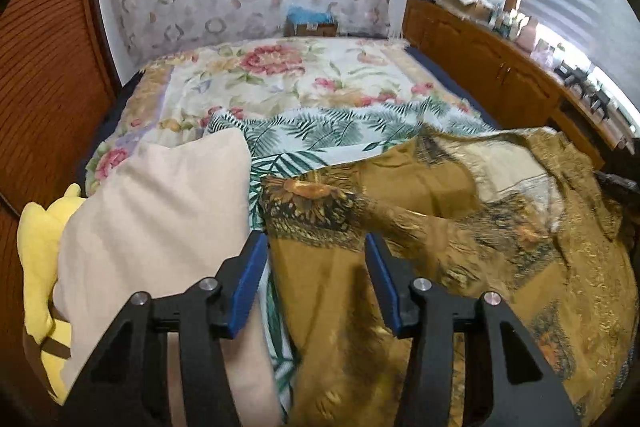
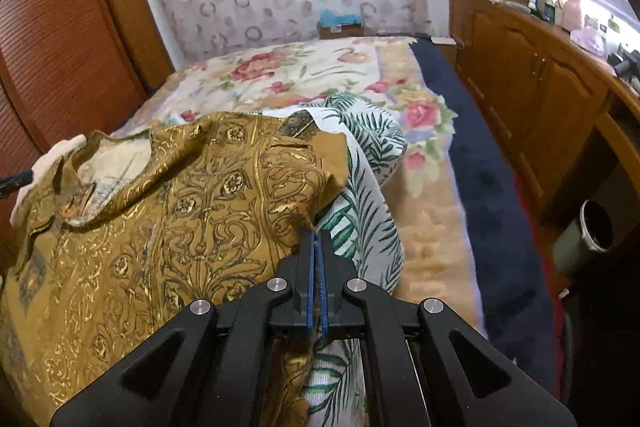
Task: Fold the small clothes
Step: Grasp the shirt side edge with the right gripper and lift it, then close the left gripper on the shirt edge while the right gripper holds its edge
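Mustard cloth fills the ground ahead of the left tongs: a gold-printed shirt, rumpled and only partly spread over the bed. Seen from the left wrist, the two blue pads stand apart with nothing pinched between them; the shirt's near edge lies below the gap, so these tongs are released and, I would judge, lining up on that edge to take it. Just to their left rests a cream pillow, with a yellow plush toy tucked beyond it. A fern-print cover peeks out under the shirt, farther ahead.

From the right wrist, the right tongs are clenched, pads pressed together on the shirt's edge right at their tips. The garment stretches away to their left, its ornate pattern face up and its collar at the far left. Holding that side seems meant to keep the cloth taut while the other side is caught. To the right of these tongs the fern-print cover drops toward a dark blue rug.
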`<state>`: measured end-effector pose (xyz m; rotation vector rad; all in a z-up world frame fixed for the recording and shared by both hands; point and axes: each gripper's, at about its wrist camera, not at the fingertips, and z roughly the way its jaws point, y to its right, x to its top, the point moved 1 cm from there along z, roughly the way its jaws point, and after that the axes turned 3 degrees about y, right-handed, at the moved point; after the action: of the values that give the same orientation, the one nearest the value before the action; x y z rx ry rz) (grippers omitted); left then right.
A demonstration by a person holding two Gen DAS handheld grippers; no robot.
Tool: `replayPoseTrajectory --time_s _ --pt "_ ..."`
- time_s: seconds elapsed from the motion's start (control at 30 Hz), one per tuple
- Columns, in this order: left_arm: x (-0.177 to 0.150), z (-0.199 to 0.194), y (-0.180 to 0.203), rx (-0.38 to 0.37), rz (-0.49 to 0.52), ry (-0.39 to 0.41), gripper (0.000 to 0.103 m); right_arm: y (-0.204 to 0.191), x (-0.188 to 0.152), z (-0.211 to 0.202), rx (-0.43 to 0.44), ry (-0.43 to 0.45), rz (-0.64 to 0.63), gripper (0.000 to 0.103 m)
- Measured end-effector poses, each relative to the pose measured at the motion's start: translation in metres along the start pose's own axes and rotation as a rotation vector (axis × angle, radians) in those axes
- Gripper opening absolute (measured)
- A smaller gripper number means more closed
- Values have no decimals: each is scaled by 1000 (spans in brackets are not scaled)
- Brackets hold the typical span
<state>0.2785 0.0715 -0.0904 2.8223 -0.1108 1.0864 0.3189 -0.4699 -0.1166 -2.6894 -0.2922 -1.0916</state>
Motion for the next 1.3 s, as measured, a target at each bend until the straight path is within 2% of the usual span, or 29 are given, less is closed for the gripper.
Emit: replayPoseTrajectory --time_s 0.2,0.37,0.43,0.47,0.53,0.6,0.7,0.77,0.8,0.83,1.3 --pt "9 28 -1 15 12 -72 49 3 8 5 34 -14 -9 9" --pt "12 41 -3 -29 1 -101 49 3 13 9 43 -18 -10 16" --pt "11 41 -2 -30 14 -106 36 1 14 10 41 -18 -14 18" --pt "11 40 -2 -25 25 -106 33 1 13 10 41 -19 -16 18" --pt "11 37 -2 -40 39 -101 7 1 14 10 44 -20 -20 21" --pt "14 30 -5 -29 43 -73 2 1 15 11 45 -20 -25 22" --pt "22 10 -18 12 3 17 1 -2 16 13 44 -24 -36 26" --pt "24 3 -28 32 -16 43 1 -2 18 13 40 -24 -39 31" --pt "25 1 -32 35 -16 44 1 -2 19 13 16 -26 -42 42" --pt "24 1 -35 31 -21 43 1 -2 20 14 3 -26 -42 48" --pt "18 5 -30 10 -14 42 1 14 30 32 47 -56 33 52"
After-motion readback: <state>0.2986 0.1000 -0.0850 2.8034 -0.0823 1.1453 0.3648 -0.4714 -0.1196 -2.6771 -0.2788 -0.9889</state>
